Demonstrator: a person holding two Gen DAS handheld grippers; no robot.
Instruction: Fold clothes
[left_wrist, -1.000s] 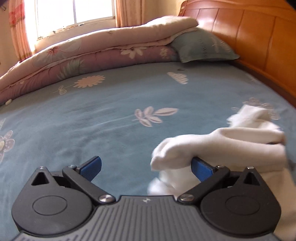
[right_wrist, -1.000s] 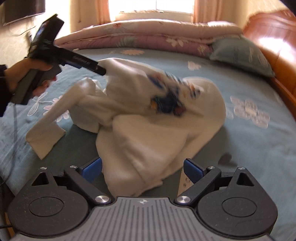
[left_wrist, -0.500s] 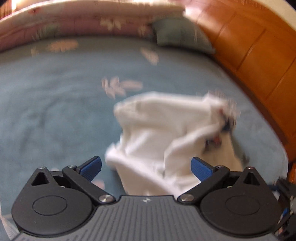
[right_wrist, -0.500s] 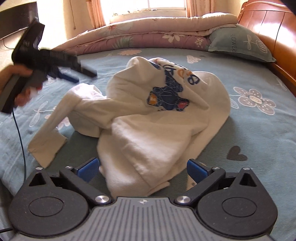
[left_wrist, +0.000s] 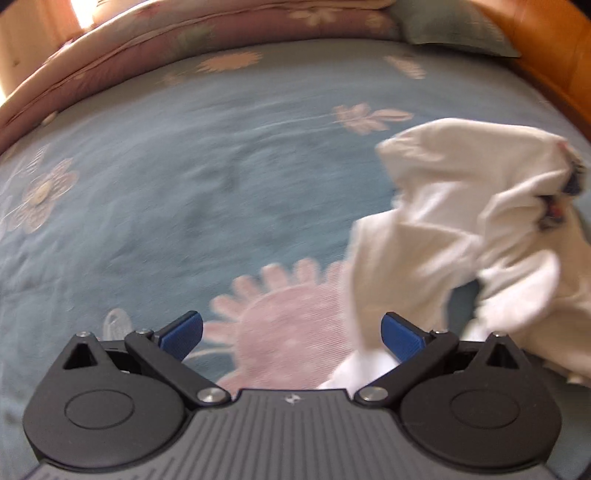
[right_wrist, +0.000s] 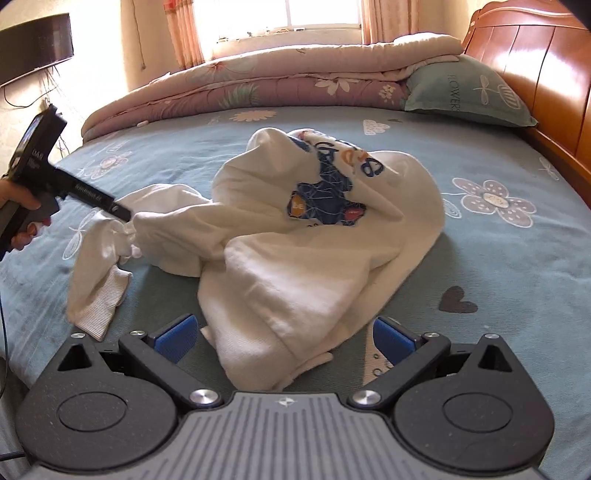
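A crumpled white sweatshirt (right_wrist: 295, 236) with a blue printed graphic lies in a heap on the blue floral bedsheet (right_wrist: 517, 258). Its near hem sits between the spread, empty jaws of the right gripper (right_wrist: 282, 338). The left gripper (left_wrist: 291, 332) is also released; a white sleeve (left_wrist: 373, 295) hangs by its right pad, though blur hides whether it touches. The fisheye edge cuts off the hand (right_wrist: 22, 206) and the wooden headboard (right_wrist: 535, 74).

Bright daylight through a curtained window (right_wrist: 321, 14), a wooden headboard (right_wrist: 535, 62) on the right, folded quilts (right_wrist: 266, 83) beside a green pillow (right_wrist: 465, 92), blue floral bedsheet (right_wrist: 517, 258), dark screen (right_wrist: 33, 44) wall-mounted left.
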